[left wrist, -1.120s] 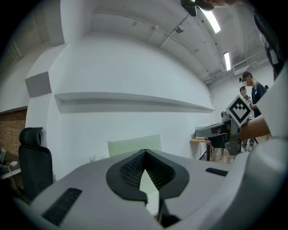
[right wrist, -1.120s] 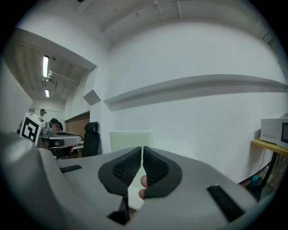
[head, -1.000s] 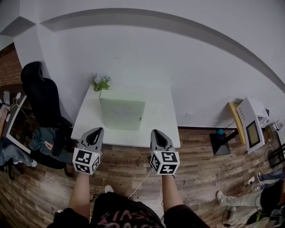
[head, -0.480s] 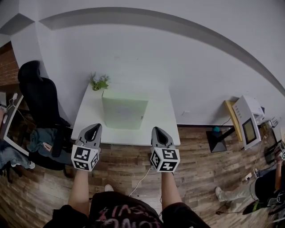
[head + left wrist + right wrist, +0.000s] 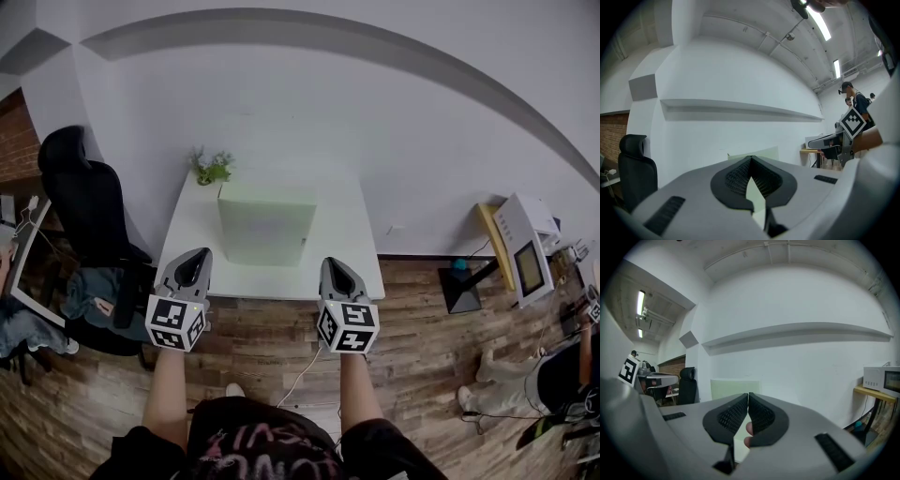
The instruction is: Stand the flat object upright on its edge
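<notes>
A pale green flat panel [image 5: 266,228] stands on the white table [image 5: 342,267], its broad face toward me. It shows above the jaws in the left gripper view as the panel [image 5: 757,153] and in the right gripper view as the panel [image 5: 733,387]. My left gripper [image 5: 198,254] is shut and empty at the table's front left edge, apart from the panel. Level with it, my right gripper [image 5: 333,262] is shut with nothing held, at the front edge right of the panel. In their own views both the left gripper [image 5: 750,160] and the right gripper [image 5: 748,395] have their pads together.
A small potted plant [image 5: 211,169] sits at the table's back left corner. A black office chair [image 5: 82,192] stands to the left. A white appliance [image 5: 527,251] on a yellow stand is at the right, a person [image 5: 548,389] sits lower right, and a cable [image 5: 298,370] lies on the wood floor.
My left gripper has drifted slightly up and left in the head view. The right gripper has hardly moved. Both stay shut, and the green panel stands as before.
</notes>
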A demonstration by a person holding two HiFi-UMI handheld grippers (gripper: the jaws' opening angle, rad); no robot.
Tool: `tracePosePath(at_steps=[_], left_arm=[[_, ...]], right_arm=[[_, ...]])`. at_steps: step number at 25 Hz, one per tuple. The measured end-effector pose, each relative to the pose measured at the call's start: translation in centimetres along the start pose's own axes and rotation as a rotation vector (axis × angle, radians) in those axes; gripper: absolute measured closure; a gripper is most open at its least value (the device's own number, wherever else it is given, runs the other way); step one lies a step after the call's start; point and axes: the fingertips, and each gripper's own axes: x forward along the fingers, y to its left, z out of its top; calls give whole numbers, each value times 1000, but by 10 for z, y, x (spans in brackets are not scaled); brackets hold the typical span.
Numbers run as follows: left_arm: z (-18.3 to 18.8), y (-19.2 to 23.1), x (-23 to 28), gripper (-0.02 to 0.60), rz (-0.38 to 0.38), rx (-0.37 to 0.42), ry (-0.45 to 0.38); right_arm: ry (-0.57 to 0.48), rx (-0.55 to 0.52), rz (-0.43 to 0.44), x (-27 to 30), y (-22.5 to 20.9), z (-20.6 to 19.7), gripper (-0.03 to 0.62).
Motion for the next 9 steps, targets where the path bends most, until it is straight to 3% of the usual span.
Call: tracePosePath(at_steps=[9], left_arm=[[4,11,2,566,-2,-15,-21]], right_arm=[[-3,-3,-6,8,6,2,568]])
